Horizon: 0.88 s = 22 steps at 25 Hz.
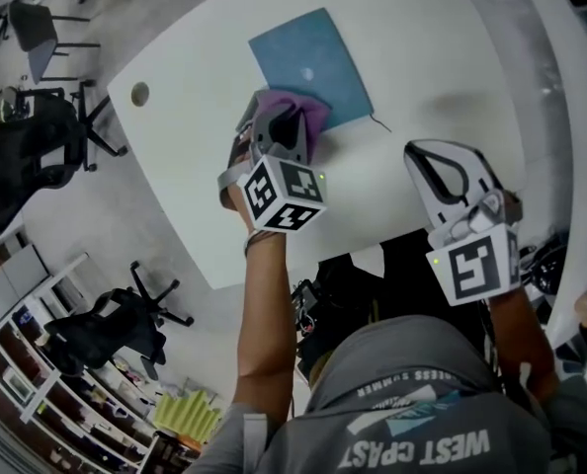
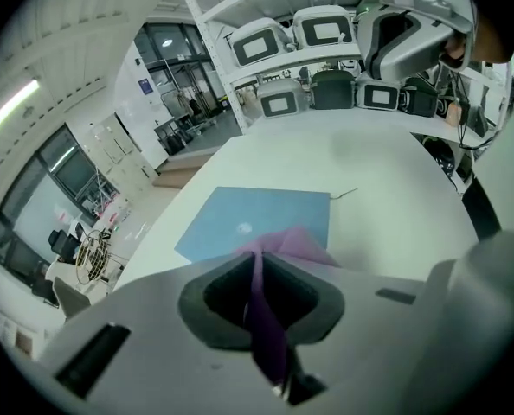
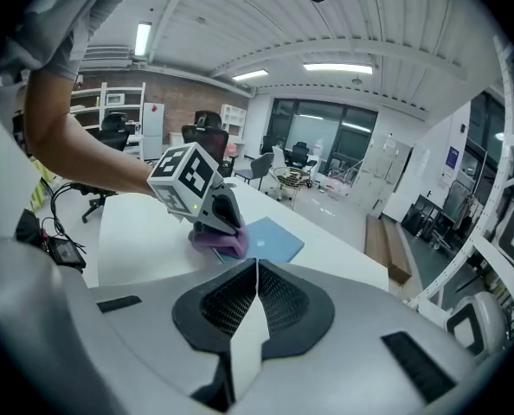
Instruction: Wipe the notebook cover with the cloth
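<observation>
A blue notebook point(image 1: 311, 67) lies flat on the white table point(image 1: 195, 156), towards its far side. My left gripper point(image 1: 286, 126) is shut on a purple cloth point(image 1: 308, 117), which rests on the notebook's near edge. In the left gripper view the cloth point(image 2: 270, 318) runs between the closed jaws, with its folds spilling onto the notebook point(image 2: 257, 219). My right gripper point(image 1: 442, 171) hovers over the table's near right part, shut and empty. The right gripper view shows the left gripper point(image 3: 212, 210) pressing the cloth point(image 3: 221, 242) beside the notebook point(image 3: 274, 239).
A thin cord point(image 1: 380, 121) trails from the notebook's near right corner. A round cable hole point(image 1: 139, 94) sits in the table's left part. Black office chairs point(image 1: 37, 146) stand left of the table. Shelves with white units point(image 2: 326, 33) rise behind its far end.
</observation>
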Tool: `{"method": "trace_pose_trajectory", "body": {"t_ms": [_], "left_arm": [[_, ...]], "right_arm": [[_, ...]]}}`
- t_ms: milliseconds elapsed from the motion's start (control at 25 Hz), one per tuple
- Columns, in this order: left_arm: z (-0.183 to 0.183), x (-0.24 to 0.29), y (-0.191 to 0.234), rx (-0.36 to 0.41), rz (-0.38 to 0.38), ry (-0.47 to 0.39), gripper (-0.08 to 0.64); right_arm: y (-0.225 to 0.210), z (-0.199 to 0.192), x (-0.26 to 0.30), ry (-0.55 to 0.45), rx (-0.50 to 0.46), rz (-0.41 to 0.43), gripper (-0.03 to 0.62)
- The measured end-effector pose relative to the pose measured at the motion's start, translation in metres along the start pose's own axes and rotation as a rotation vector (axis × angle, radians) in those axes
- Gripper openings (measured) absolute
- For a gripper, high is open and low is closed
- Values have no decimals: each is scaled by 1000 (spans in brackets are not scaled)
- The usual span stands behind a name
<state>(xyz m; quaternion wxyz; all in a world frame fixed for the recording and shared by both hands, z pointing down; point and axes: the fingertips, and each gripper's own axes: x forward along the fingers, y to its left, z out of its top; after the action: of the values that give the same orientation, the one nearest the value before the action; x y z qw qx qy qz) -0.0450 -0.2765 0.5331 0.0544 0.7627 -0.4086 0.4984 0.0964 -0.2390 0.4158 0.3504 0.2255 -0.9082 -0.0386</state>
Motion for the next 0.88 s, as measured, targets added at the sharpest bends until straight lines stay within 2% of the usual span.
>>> {"method": "trace_pose_trajectory", "body": {"t_ms": [160,320,680,880], "left_arm": [[-1,1,3,-5,3,-1,29],[14,9,-5,15,-19,-19,29],[84,43,-41,106,-118,-86,29],[113,59,-51,137,-144,-108,29]], "right_arm": [[2,10,6,-10,-23,3,32],[-3,5,5,3,-21,-9,31],[-24,-16,-5,36,26,-47,32],[-35,-28,-11,45,45,-68,32]]}}
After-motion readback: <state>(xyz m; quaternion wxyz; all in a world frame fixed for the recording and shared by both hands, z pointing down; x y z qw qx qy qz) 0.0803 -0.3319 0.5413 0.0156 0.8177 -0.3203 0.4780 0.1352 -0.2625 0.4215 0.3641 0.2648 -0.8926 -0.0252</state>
